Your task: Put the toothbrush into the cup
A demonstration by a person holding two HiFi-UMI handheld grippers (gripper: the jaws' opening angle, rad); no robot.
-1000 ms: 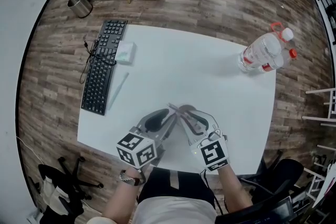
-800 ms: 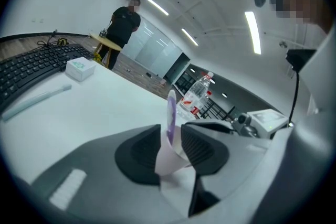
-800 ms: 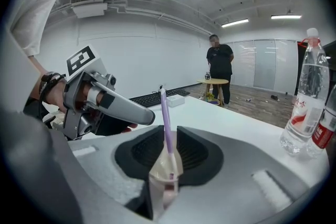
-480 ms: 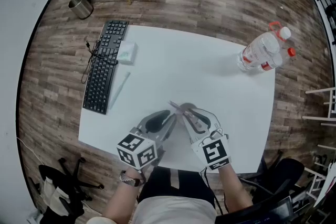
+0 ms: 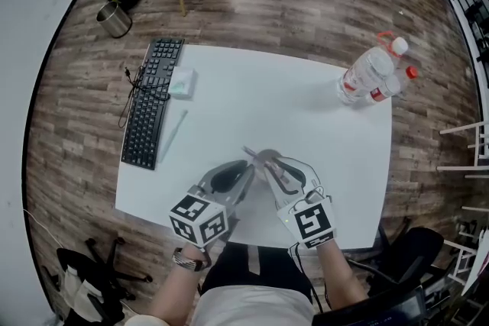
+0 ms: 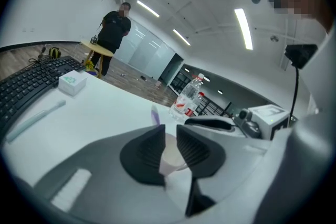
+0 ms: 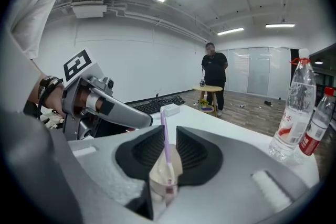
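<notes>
While my right gripper (image 7: 165, 136) clamps the cup (image 7: 165, 178) at the desk's (image 5: 252, 88) six o'clock, toothbrush (image 7: 163, 123) standing inside, my left gripper (image 6: 169, 136), jaws just closing tight on it too, could crush or tip it.

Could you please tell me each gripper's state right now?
Left gripper: fingers have just been closing, now gripping the cup.
Right gripper: closed on the same cup.

Left gripper (image 5: 246, 168) and right gripper (image 5: 269, 166): grey moulded shells, black ribbed pads (image 6: 144, 153), white marker cubes (image 5: 199, 217). Person wears white top (image 5: 244, 309), left wristband (image 5: 186, 259).
</notes>
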